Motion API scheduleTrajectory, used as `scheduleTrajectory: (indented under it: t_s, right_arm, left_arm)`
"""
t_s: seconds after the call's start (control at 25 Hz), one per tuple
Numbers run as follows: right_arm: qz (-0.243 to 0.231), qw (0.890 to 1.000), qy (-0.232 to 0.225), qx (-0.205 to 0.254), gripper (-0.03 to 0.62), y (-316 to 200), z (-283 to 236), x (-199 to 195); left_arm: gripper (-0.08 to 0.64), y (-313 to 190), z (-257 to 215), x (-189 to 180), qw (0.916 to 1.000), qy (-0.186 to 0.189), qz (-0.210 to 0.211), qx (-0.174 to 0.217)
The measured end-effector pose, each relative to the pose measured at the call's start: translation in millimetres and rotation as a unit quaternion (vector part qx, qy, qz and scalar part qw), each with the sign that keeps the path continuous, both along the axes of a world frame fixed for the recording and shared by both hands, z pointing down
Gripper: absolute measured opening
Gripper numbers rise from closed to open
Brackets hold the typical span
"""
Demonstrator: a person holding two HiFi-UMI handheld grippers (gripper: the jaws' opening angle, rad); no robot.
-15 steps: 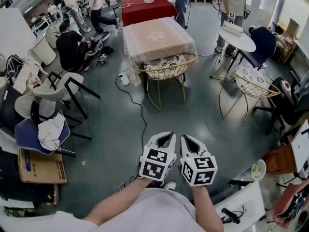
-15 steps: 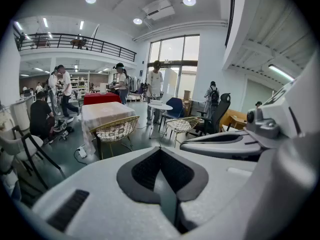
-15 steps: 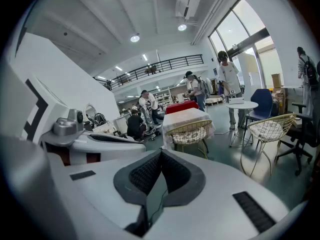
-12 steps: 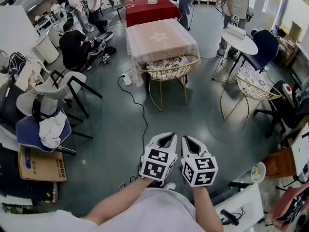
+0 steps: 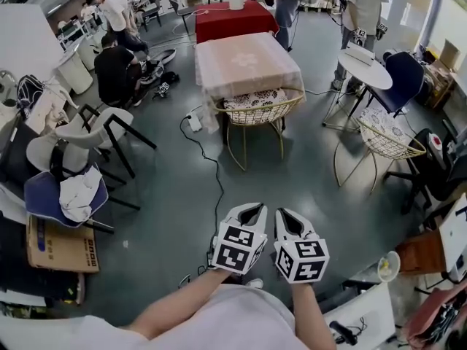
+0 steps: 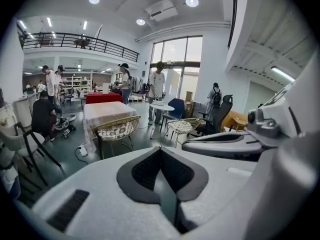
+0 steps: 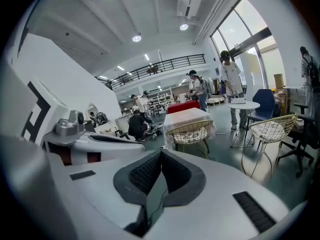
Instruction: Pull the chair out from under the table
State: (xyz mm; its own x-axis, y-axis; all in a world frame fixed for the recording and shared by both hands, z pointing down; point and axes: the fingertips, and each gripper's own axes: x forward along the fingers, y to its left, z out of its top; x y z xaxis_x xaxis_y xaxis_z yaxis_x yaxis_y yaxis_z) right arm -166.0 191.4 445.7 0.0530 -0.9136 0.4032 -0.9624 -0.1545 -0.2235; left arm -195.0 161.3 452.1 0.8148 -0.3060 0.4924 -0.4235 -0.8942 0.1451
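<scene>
A gold wire chair (image 5: 255, 110) with a patterned cushion stands tucked against the near side of a square table (image 5: 248, 58) under a pale pink cloth, across the floor from me. Both gripper views show the same pair farther off: the chair (image 6: 118, 129) before the table (image 6: 102, 111), and the chair (image 7: 190, 131) before the table (image 7: 186, 116). My left gripper (image 5: 252, 208) and right gripper (image 5: 283, 214) hang side by side close to my body, well short of the chair. Both are shut with nothing between the pads, as seen on the left gripper (image 6: 161, 150) and the right gripper (image 7: 161, 152).
A black cable (image 5: 216, 172) runs over the floor from the table toward me. A second wire chair (image 5: 390, 141), a round white table (image 5: 367, 59) and a blue chair (image 5: 400, 69) stand right. White chairs (image 5: 86, 133) and a cardboard box (image 5: 62, 249) crowd the left. Several people stand behind.
The head view has shifted a little, so the table and chair sit slightly lower and further right in it. Both grippers stay together, shut and empty.
</scene>
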Motion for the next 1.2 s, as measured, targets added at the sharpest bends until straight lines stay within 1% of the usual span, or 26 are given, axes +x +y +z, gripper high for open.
scheduleTrajectory:
  t_s: [0.2, 0.44, 0.56, 0.88, 1.2]
  right_arm:
    - [0.009, 1.0, 0.002, -0.007, 0.002, -12, 6, 11]
    - [0.014, 1.0, 0.007, -0.02, 0.003, -37, 12, 41]
    - [0.017, 1.0, 0.004, -0.026, 0.003, -56, 14, 57]
    - [0.023, 0.999, 0.0, -0.033, 0.003, -112, 12, 90]
    - [0.02, 0.999, 0.009, -0.04, 0.003, -169, 10, 104]
  left_arm:
    - [0.005, -15, 5, 11, 1.0, 0.005, 0.004, -0.006]
    - [0.005, -41, 9, 43, 0.9998, 0.007, 0.01, -0.015]
    - [0.005, -61, 10, 58, 0.9997, 0.009, 0.013, -0.018]
    - [0.005, -116, 10, 94, 0.9994, 0.003, 0.027, -0.023]
    - [0.005, -174, 7, 112, 0.9991, 0.015, 0.029, -0.029]
